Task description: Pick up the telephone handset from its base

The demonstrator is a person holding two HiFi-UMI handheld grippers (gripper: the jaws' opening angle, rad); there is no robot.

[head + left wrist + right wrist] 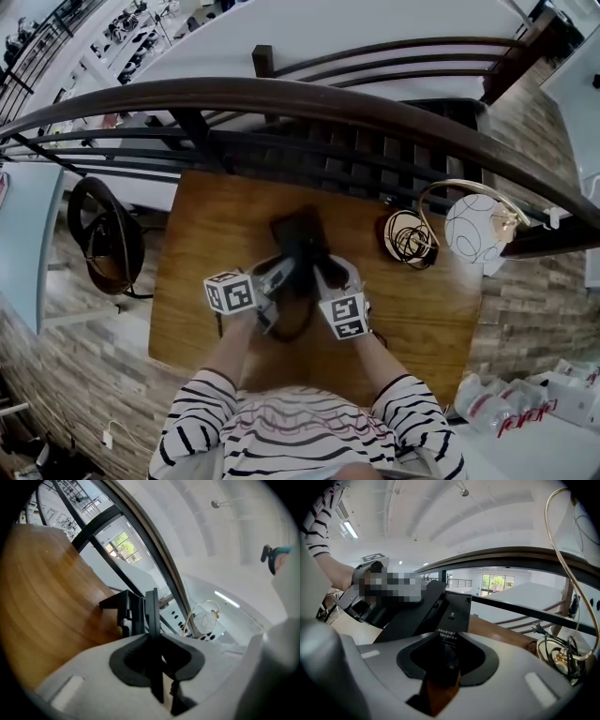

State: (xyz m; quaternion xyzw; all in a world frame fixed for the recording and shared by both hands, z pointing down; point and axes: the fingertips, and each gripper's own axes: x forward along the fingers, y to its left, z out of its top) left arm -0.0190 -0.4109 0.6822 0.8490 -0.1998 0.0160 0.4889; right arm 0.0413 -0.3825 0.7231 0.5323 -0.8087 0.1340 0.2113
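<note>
At the near edge of the worktop point(216, 244) stands a person in a striped top point(300, 431), both forearms reaching in over the wood. Just beyond the arms, about mid-worktop, the two marker cubes sit side by side with a dark loop of cord point(298, 330) lying between them.

The left tongs point(277, 272) point(145, 616) come in from the left. Their dark jaws are pressed together, and I can make out nothing between them. The right tongs point(323, 272) point(452, 620) are clamped on a flat black piece bearing a small white label. It looks to be the telephone handset point(454, 606), held up off the wood at mid-worktop. A second black slab leans just to its left, and whether that is the base I cannot tell.

The black telephone point(300, 239) shows as one dark shape running from the tongs towards the far edge. At the far right corner lie a coiled cable point(410, 239) point(558, 653) and a lamp point(473, 230) point(204, 620) with a brass hoop and pale globe. Beyond the far edge runs a dark curved railing point(281, 94) point(511, 555). Off the left edge, on the floor, sits a dark bag point(103, 244).
</note>
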